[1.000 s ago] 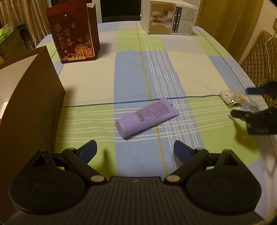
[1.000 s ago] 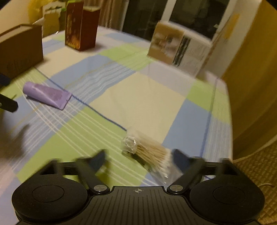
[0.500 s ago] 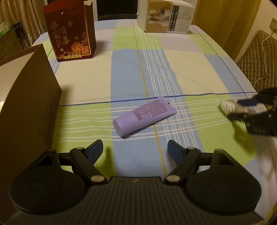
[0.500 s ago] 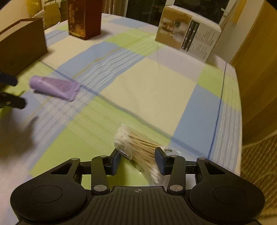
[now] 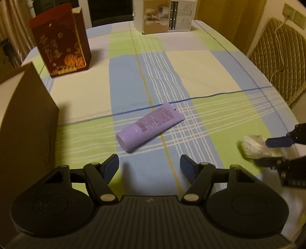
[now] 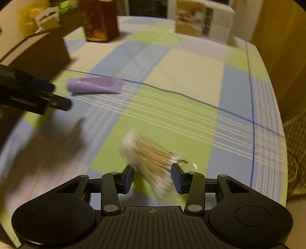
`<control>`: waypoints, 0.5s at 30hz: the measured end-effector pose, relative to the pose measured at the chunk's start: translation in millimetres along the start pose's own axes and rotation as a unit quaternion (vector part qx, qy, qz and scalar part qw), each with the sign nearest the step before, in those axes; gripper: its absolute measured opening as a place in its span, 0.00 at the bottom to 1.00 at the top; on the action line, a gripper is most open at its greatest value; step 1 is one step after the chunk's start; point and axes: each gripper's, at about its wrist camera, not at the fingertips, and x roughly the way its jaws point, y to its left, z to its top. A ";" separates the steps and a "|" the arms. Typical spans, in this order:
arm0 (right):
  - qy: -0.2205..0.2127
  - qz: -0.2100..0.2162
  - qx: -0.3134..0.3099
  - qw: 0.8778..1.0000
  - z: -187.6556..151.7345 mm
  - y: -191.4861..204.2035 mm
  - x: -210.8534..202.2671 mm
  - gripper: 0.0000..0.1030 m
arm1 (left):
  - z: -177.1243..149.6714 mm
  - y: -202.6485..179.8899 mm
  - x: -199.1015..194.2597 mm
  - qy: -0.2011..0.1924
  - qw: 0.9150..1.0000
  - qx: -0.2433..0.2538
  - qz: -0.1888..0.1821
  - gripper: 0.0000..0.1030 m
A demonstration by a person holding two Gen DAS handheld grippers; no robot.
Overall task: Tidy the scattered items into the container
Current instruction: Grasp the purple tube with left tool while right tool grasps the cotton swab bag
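A purple tube (image 5: 150,125) lies on the checked tablecloth just ahead of my open left gripper (image 5: 149,167), which holds nothing. The tube (image 6: 95,86) also shows in the right wrist view, far left. My right gripper (image 6: 152,178) is shut on a clear packet of cotton swabs (image 6: 148,159), lifted off the cloth. In the left wrist view that packet (image 5: 254,146) and the right gripper (image 5: 275,152) sit at the right edge. A brown cardboard container (image 5: 23,122) stands at the left, its wall close to my left gripper.
A dark red gift box (image 5: 61,38) stands at the back left and a white printed carton (image 5: 164,16) at the far end. A woven chair back (image 5: 277,57) is beyond the table's right edge. The left gripper (image 6: 34,95) appears at left in the right wrist view.
My right gripper closed on the swab packet and lifted it, swinging left. My left gripper moved nearer the purple tube and narrowed a little.
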 end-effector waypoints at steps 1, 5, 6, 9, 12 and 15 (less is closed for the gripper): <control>-0.003 0.003 0.003 1.000 0.0 -2.9 1.0 0.44 | 4.3 -1.2 2.2 0.001 1.000 0.014 0.005 0.65; -0.011 0.012 0.006 1.000 2.3 -6.9 2.1 0.44 | 20.4 -11.3 16.4 0.005 0.995 0.101 0.022 0.65; -0.012 0.014 0.006 1.000 2.6 -7.2 2.3 0.44 | 24.0 -13.8 22.7 0.010 0.992 0.123 0.027 0.65; -0.017 0.022 0.016 0.999 4.6 -11.0 2.4 0.44 | 32.7 -18.0 42.6 0.028 0.986 0.162 0.032 0.65; -0.019 0.031 0.030 0.999 5.8 -15.4 1.8 0.44 | 41.8 -17.8 54.8 0.029 0.987 0.158 0.028 0.61; -0.019 0.031 0.027 0.999 6.4 -13.4 1.2 0.44 | 47.9 -13.5 57.6 0.039 0.992 0.124 0.003 0.35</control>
